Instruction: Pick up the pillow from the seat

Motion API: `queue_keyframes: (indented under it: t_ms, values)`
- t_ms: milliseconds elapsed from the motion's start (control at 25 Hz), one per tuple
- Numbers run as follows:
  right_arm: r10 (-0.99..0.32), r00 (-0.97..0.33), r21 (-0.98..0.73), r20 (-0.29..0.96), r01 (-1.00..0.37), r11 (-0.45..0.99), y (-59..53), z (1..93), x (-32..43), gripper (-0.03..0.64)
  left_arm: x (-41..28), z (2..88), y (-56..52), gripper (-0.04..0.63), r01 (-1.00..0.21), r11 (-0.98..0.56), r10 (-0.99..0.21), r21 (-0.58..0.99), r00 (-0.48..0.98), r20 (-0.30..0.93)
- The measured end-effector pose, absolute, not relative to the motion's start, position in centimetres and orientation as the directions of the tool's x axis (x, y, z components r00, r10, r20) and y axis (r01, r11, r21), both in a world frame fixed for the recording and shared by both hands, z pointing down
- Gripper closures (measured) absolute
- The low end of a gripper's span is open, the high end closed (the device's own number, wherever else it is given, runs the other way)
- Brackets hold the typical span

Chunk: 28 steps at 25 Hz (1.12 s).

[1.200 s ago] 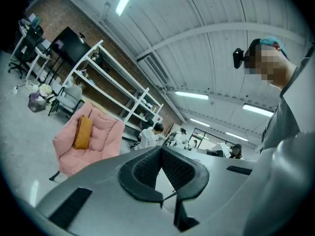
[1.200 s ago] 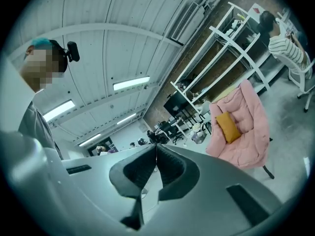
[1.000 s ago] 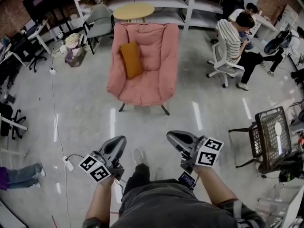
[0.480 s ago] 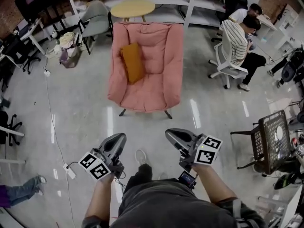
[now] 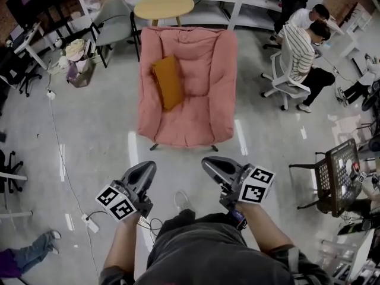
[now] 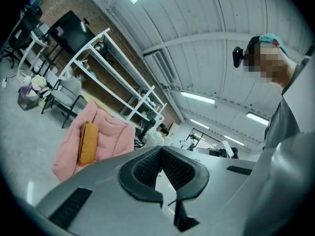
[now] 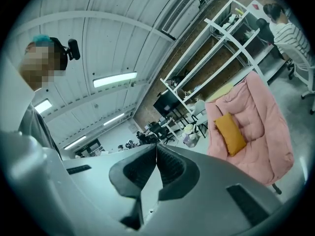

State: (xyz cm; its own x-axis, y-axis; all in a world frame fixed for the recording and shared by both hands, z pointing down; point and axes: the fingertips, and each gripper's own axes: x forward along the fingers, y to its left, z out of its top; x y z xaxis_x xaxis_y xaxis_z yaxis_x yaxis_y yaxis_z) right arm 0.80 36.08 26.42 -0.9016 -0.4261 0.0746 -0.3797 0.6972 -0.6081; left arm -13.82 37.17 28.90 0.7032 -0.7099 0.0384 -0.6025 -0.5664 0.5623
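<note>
An orange pillow (image 5: 168,82) leans against the left side of a pink padded chair (image 5: 202,105) in the head view. It also shows as a small orange pillow (image 6: 88,143) in the left gripper view and an orange pillow (image 7: 231,133) in the right gripper view. My left gripper (image 5: 145,170) is shut and empty, low in the head view, well short of the chair. My right gripper (image 5: 209,164) is shut and empty too, beside it. Both point toward the chair's front edge.
A round wooden table (image 5: 164,6) and white shelving (image 5: 237,5) stand behind the chair. People sit on office chairs (image 5: 284,82) at the right. A black mesh chair (image 5: 335,177) is at the far right. A cable and power strip (image 5: 90,222) lie on the floor at the left.
The chair and pillow have drawn nearer and shifted slightly right in the head view as I walk forward. Both grippers stay shut and held the same way.
</note>
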Motion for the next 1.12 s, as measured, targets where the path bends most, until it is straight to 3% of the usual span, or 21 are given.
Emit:
queue_keyframes:
  t_ms: [600,1120]
  values:
    - [-0.459,-0.883,-0.64,0.099,-0.41,0.65,27.6,28.8,-1.2,0.602,-16.3,30.9,29.0,0.586,-0.585,-0.565,-0.689,0.581,0.722,0.057]
    - [-0.378,-0.917,-0.686,0.132,-0.359,0.633,13.2,34.1,-2.3,0.602,-16.5,35.1,15.6,0.584,-0.641,-0.486,-0.727,0.594,0.674,0.133]
